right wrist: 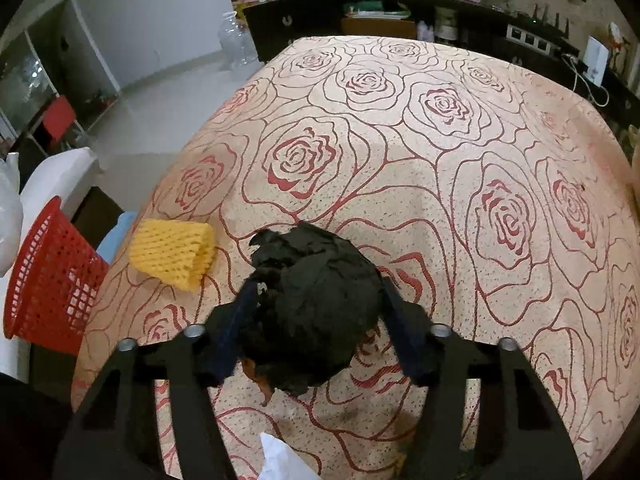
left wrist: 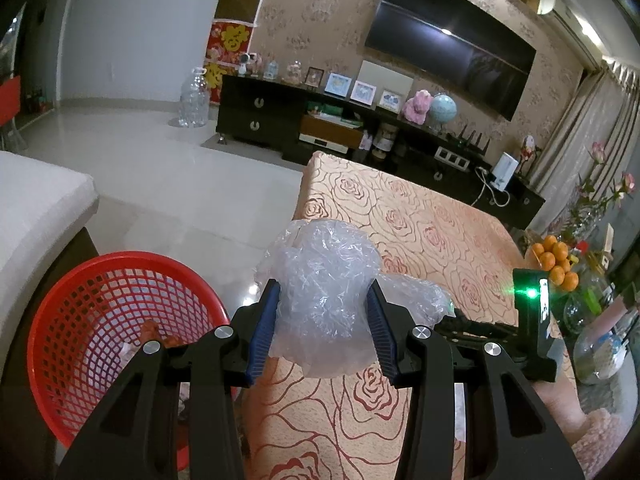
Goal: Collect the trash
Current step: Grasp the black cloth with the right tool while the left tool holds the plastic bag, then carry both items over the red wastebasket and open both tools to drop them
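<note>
Crumpled clear plastic film, bunched into a loose ball, sits clamped between the blue ribbed pads of the left gripper; both pads press into its sides, so the jaws stand partly apart around the wad. The film is lifted above the near edge of the table covered by a peach cloth printed with red roses. Below and to the left of it stands a red plastic mesh basket on the floor beside the table, with a few scraps lying inside.

In the right wrist view, the right gripper straddles a crumpled wad of black paper that rests on the rose cloth. Its dark fingers sit tight against both sides of the wad, the jaws partly apart and clamped on it; the wad appears to be still on the cloth. To the left of the black wad, apart from it, lies a yellow foam fruit net sleeve near the table's left edge. The red basket shows beyond that edge. A white scrap pokes in at the bottom, between the gripper's arms.
</note>
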`<state>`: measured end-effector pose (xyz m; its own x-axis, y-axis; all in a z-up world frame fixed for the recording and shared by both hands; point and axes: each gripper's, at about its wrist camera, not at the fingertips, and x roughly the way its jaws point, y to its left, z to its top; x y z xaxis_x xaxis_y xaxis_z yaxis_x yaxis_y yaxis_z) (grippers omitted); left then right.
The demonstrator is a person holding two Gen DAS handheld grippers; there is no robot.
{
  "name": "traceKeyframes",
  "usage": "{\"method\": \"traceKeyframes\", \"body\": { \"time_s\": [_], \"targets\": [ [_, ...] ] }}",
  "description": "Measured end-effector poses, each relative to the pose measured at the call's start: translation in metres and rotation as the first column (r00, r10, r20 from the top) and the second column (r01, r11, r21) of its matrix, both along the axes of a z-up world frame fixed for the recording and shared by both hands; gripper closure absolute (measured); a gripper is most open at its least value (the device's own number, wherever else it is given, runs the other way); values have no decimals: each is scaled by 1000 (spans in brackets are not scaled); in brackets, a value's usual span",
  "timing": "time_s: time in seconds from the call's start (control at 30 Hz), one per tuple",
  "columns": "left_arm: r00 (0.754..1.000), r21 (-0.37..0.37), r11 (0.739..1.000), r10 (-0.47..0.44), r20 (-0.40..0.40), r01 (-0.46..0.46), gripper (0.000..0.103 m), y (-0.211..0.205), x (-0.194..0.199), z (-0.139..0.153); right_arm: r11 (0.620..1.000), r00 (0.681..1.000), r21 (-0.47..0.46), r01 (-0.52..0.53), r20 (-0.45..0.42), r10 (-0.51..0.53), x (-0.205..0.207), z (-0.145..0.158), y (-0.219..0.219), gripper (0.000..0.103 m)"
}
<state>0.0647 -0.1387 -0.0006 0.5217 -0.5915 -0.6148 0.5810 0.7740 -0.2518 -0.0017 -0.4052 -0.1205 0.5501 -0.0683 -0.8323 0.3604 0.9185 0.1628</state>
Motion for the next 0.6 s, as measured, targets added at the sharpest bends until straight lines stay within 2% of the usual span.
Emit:
{"method": "traceKeyframes", "body": {
  "time_s": [0.2, 0.6],
  "targets": [
    [1000, -13, 1000, 14, 23, -13, 61, 8, -2, 8, 1000, 999, 21, 5, 47, -6, -8, 20, -1, 58],
    [993, -36, 999, 40, 112, -36, 61, 25, -15, 33, 999, 966, -33, -15, 258, 23, -47, 103, 12, 58]
  ]
}}
